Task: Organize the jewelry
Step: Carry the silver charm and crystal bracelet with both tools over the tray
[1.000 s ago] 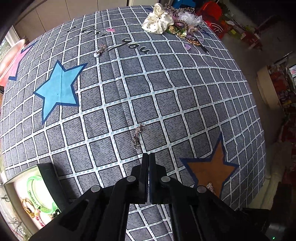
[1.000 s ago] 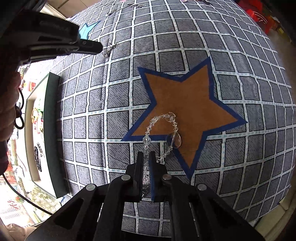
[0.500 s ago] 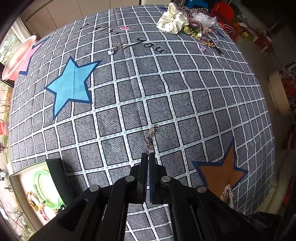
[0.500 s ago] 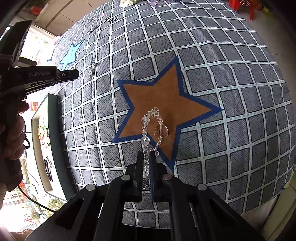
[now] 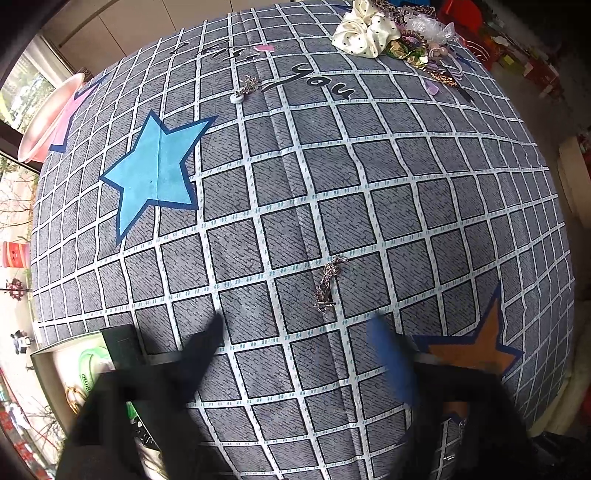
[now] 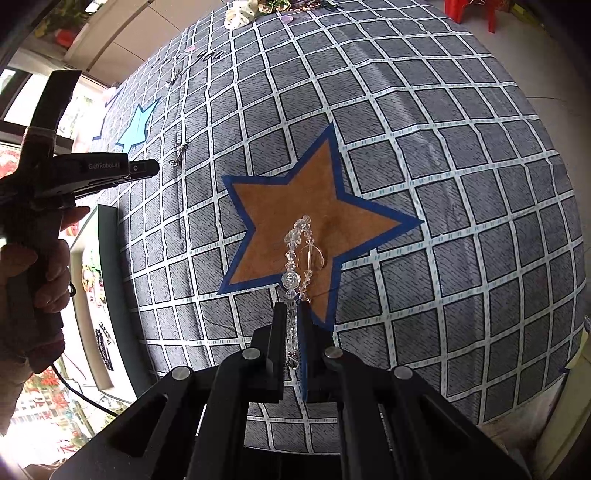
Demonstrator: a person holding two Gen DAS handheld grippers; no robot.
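Crystal bracelet (image 6: 297, 254) hangs from the right tongs (image 6: 291, 325), clamped on its strand, long axis running away from the camera over the orange star (image 6: 280, 218). Risk: slick beads slipping free. Left tongs (image 5: 295, 332) are opening, empty, above the silver chain (image 5: 327, 282) on the tabletop (image 5: 406, 184); chain may snag the cloth.

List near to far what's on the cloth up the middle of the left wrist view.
Silver chain → blue star → small silver charm piece → cream scrunchie, beside the far trinket pile.
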